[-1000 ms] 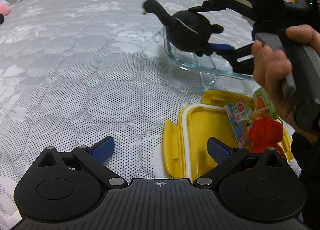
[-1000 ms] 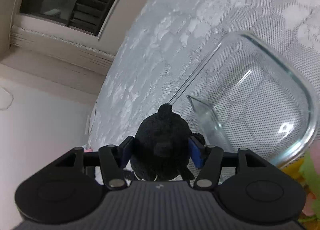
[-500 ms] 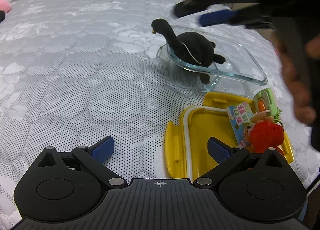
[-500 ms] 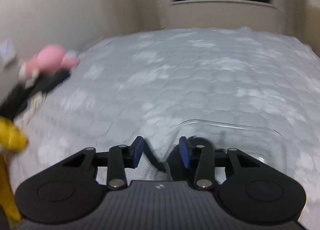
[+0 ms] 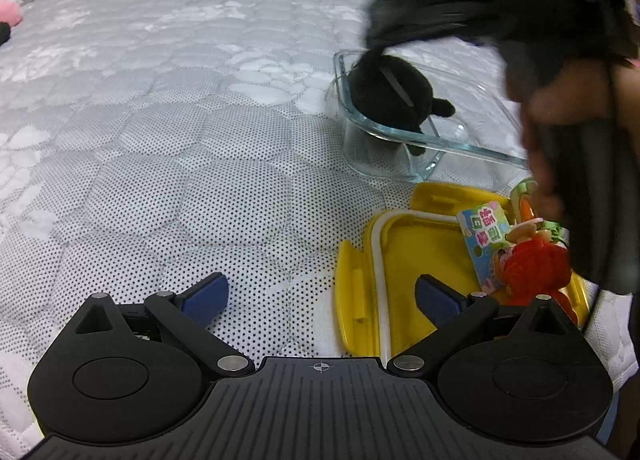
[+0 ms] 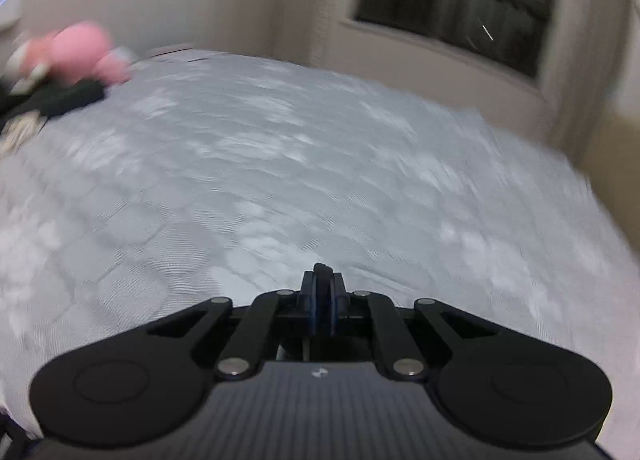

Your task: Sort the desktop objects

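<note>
Black plush bird (image 5: 390,97) inside glass dish (image 5: 448,139).

Ahead of the left jaws, a black plush toy (image 5: 390,93) sits in a clear glass dish (image 5: 452,141). Just right of those jaws lies a yellow lid (image 5: 404,256) with a white rim, bearing a red toy (image 5: 534,270). The mattress (image 5: 192,131) is grey-white, quilted in dotted hexagons. The pads (image 5: 204,298) are blue.

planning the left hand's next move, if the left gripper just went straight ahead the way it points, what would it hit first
Probably just the quilted mattress cover. The open left gripper points along bare fabric; the yellow lid sits partly under its right finger, and the glass dish lies off to the right. Depth is unclear.
</note>
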